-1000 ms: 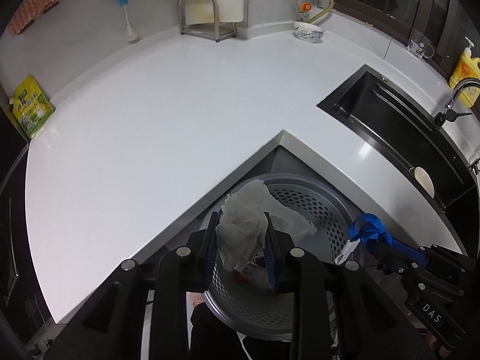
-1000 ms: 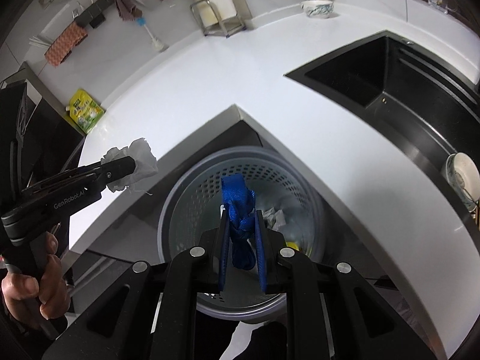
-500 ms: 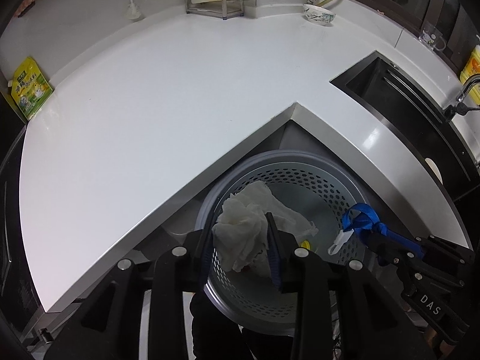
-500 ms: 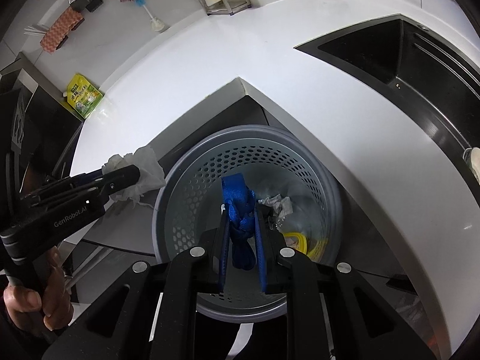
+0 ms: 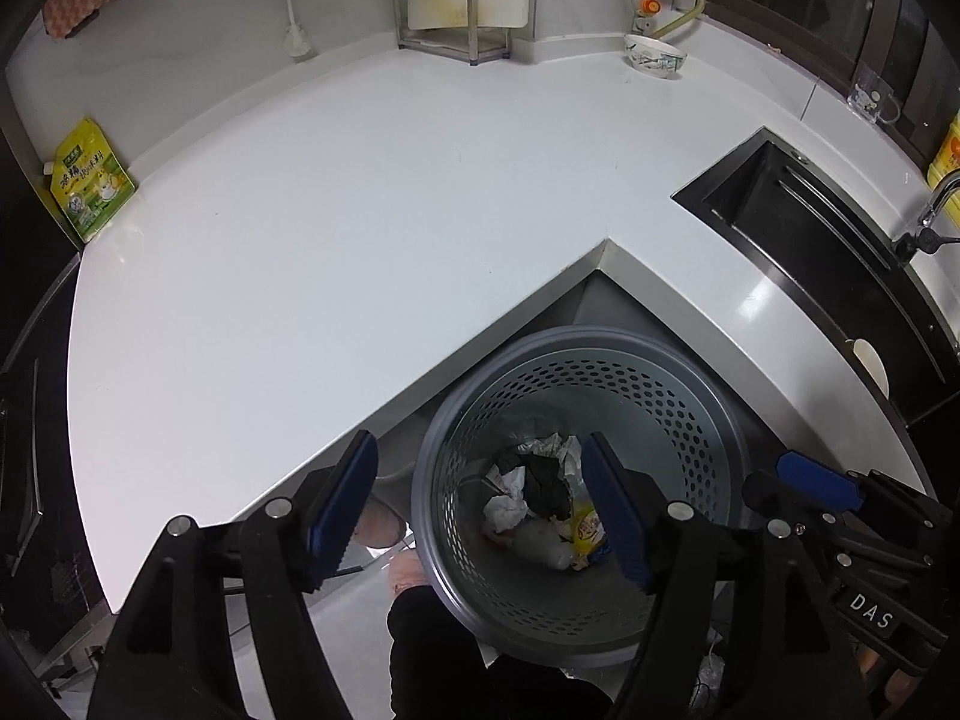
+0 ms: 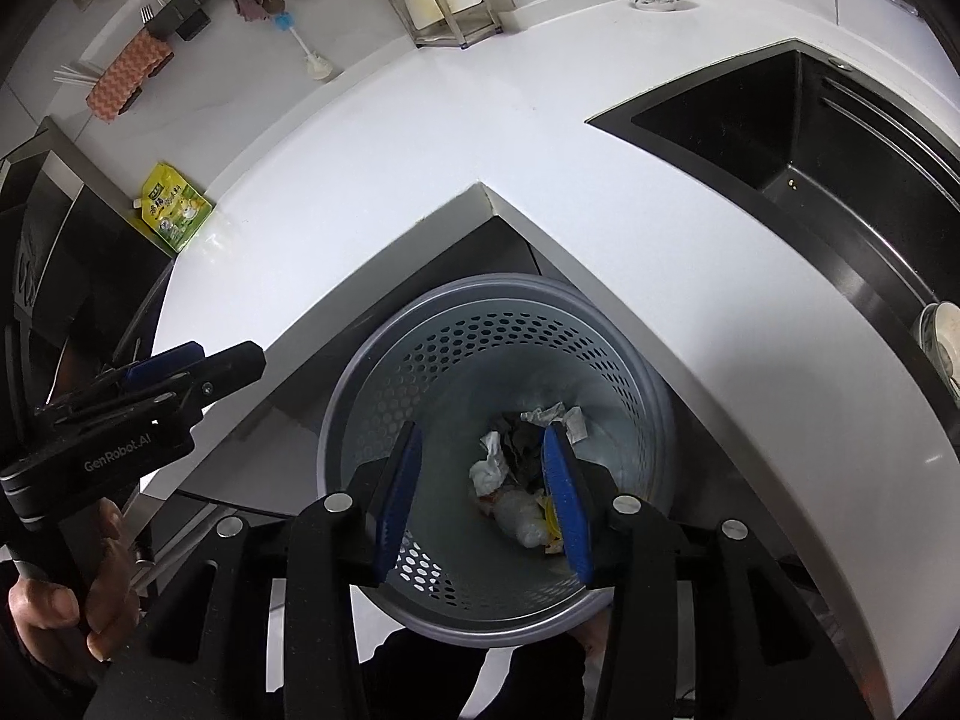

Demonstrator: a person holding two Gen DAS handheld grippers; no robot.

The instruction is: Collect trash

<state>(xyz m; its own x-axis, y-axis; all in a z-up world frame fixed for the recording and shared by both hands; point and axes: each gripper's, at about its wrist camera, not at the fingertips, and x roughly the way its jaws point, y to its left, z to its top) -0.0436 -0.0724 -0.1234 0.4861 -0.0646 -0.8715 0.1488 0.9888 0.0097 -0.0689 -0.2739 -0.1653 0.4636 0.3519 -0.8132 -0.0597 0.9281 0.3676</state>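
Observation:
A grey perforated trash bin (image 5: pixel 576 341) stands on the floor in the inner corner of the white counter. At its bottom lies trash (image 5: pixel 540 504): crumpled white tissue, a dark scrap and a yellow wrapper. My left gripper (image 5: pixel 480 507) hangs over the bin's left side, its jaws opening with nothing between them. In the right wrist view my right gripper (image 6: pixel 483 501) hovers over the same bin (image 6: pixel 498 285) and trash (image 6: pixel 516 480), jaws also opening and empty. Each view shows the other gripper at its side: the right gripper (image 5: pixel 801 480), and the left gripper (image 6: pixel 192 366) held by a hand (image 6: pixel 60 600).
The white L-shaped counter (image 5: pixel 336 228) wraps around the bin. A black sink (image 5: pixel 828 252) is set in at the right. A yellow-green pouch (image 5: pixel 90 180), a metal rack (image 5: pixel 447 12), a bottle brush (image 5: pixel 291 18) and a bowl (image 5: pixel 654 57) stand along the back wall.
The left gripper opened and let go of the white tissue; the right gripper opened and let go of the blue item. Neither item is in the jaws now, and tissue lies in the bin.

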